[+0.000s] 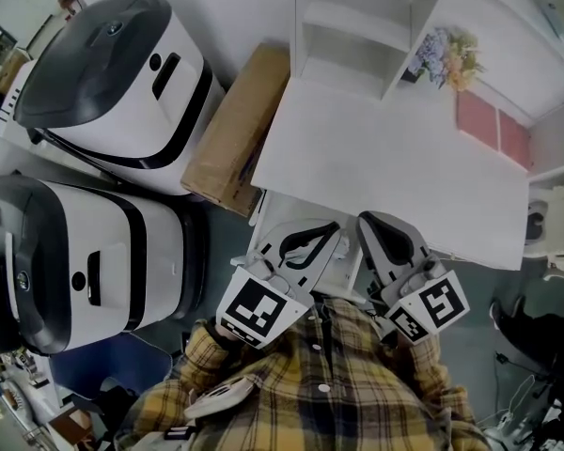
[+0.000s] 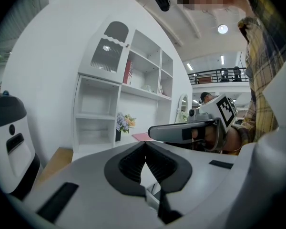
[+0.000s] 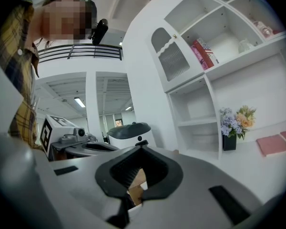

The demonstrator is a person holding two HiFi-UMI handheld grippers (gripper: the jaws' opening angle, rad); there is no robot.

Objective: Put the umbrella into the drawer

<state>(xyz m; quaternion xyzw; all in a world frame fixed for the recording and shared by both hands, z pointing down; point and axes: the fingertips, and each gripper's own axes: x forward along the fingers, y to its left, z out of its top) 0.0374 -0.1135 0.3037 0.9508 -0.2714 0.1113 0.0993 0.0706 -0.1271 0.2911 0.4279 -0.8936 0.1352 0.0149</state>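
Left claw (image 2: 145, 144) and right claw (image 3: 142, 148) are both pinched shut on nothing, held close to the checked shirt (image 1: 329, 383) at the near edge of the flat white desk (image 1: 376, 177).
No umbrella shows in any view, nor a drawer I can be sure of. From the left lie two rounded black-and-white machines (image 1: 113, 83), a long brown cardboard box (image 1: 230, 130), then white shelves (image 1: 357, 26), a small vase of flowers (image 1: 446, 54) and pink pads (image 1: 477, 116). This fits an umbrella yet to be fetched or one already shut away, so no next move is settled.

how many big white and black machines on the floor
2: upper machine at the head view's top left, lower machine just below it. Others may be out of frame.
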